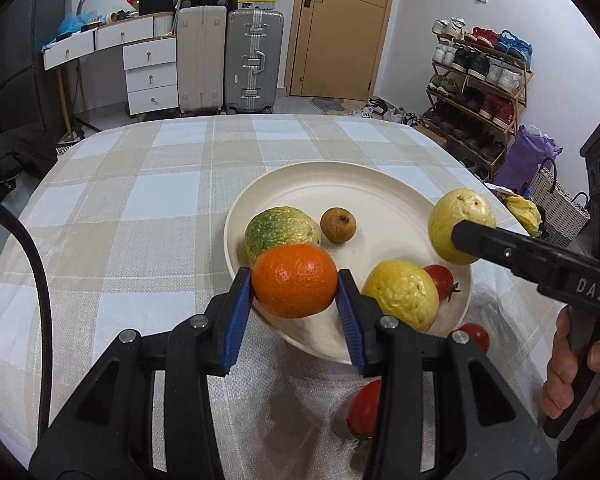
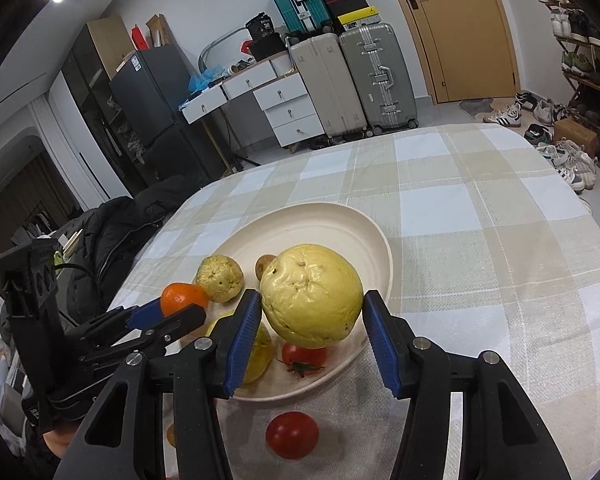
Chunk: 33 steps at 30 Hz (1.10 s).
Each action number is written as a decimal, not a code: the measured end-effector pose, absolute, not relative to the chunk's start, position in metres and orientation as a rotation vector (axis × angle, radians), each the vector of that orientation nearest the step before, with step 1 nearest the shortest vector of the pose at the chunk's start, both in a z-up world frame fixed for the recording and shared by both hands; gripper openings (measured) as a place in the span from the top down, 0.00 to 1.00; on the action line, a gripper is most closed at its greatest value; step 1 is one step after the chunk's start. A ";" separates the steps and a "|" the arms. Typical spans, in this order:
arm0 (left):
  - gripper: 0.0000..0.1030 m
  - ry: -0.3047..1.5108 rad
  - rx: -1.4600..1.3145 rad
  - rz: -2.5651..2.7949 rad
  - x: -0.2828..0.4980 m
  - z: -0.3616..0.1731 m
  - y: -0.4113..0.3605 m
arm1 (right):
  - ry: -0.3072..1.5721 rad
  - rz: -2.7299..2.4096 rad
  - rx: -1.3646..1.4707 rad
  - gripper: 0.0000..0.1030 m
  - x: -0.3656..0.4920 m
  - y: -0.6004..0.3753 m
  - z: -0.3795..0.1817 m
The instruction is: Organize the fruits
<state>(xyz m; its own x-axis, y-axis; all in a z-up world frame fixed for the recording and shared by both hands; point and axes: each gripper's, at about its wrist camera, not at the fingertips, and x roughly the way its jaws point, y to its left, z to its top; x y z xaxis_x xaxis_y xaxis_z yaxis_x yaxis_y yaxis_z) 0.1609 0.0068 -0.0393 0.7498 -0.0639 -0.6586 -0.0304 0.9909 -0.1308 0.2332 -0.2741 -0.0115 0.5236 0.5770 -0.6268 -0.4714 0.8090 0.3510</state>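
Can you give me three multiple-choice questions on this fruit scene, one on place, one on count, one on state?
1. Where is the small brown fruit?
A. on the plate
B. on the cloth
C. in a gripper

2. How many tomatoes lie off the plate?
A. none
B. two
C. four

3. What does the left gripper hold?
A. nothing
B. a tomato
C. an orange

Answers: 1 A, it sits on the plate's floor. 2 B, one tomato by the rim, another tomato nearer the camera. 3 C, the pads clamp the orange.
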 end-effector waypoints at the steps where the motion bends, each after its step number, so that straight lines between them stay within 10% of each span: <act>1: 0.62 0.723 -0.140 -0.020 0.161 -0.039 0.007 | 0.811 0.632 0.141 0.48 0.235 -0.273 -0.014; 11: 0.62 0.721 -0.163 -0.009 0.159 -0.039 0.012 | 0.818 0.601 0.143 0.47 0.236 -0.276 -0.014; 15: 0.60 0.727 -0.150 -0.005 0.157 -0.038 0.010 | 0.801 0.631 0.159 0.30 0.229 -0.281 -0.008; 21: 0.18 0.676 -0.133 0.023 0.141 -0.026 0.009 | 0.793 0.635 0.157 0.07 0.217 -0.290 0.000; 33: 0.00 0.641 -0.112 0.004 0.087 -0.001 0.002 | 0.785 0.616 0.003 0.00 0.178 -0.297 0.004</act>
